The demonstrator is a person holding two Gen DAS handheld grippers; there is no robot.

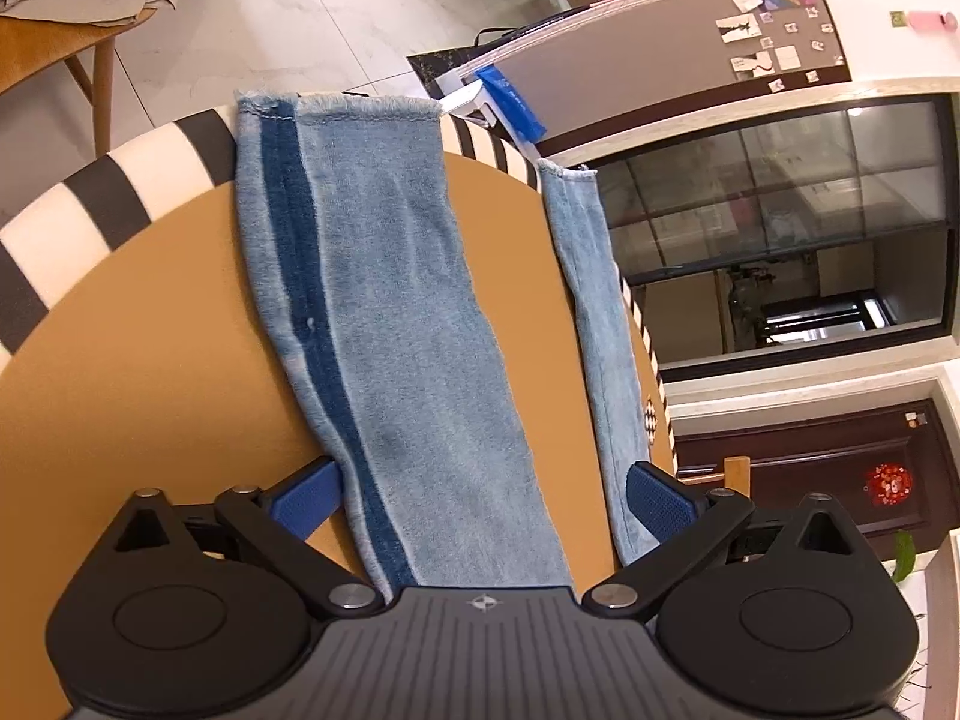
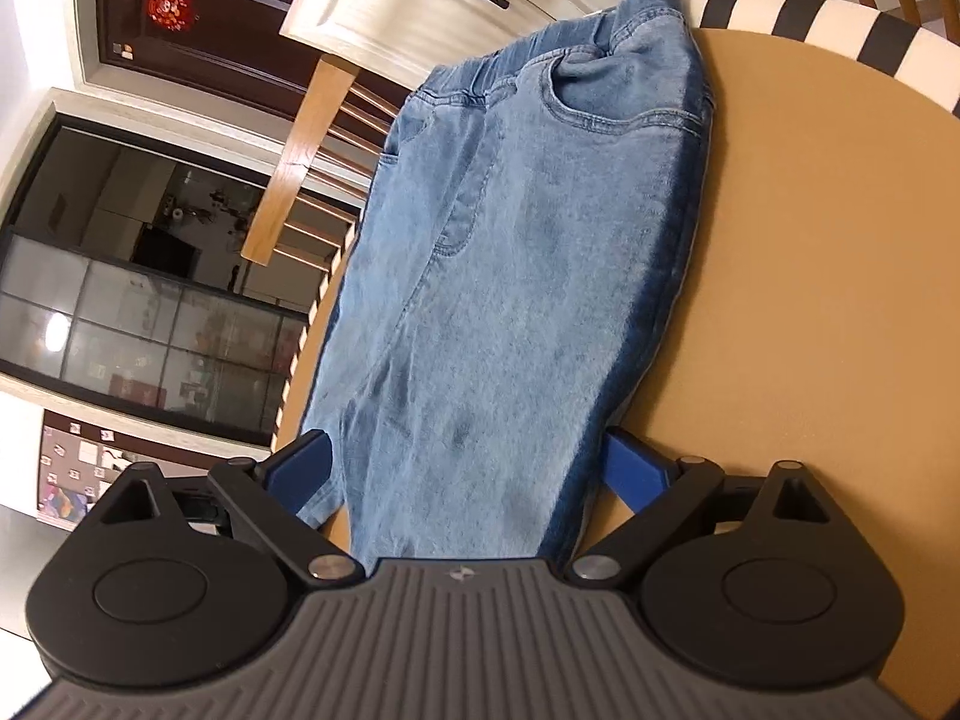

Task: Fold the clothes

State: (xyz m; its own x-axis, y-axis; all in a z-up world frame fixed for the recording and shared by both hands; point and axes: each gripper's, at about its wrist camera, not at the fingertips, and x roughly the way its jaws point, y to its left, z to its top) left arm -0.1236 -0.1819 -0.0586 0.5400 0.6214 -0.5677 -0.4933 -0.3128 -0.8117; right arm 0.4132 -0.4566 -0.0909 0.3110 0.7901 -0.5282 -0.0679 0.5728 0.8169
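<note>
Jeans (image 2: 510, 276) of light blue denim lie flat on the tan desk (image 2: 810, 240), which has a black-and-white striped edge. In the right wrist view the elastic waistband and pockets are at the far end; in the left wrist view the two legs (image 1: 408, 324) run away to frayed hems at the desk's rim. The left gripper (image 1: 480, 495) stands wide, its blue pads either side of the legs without pressing them. The right gripper (image 2: 474, 471) is also wide, straddling the denim near the thighs. Beyond are a wooden chair (image 1: 72, 54) with grey cloth on it and a dark glass cabinet (image 1: 780, 228)
</note>
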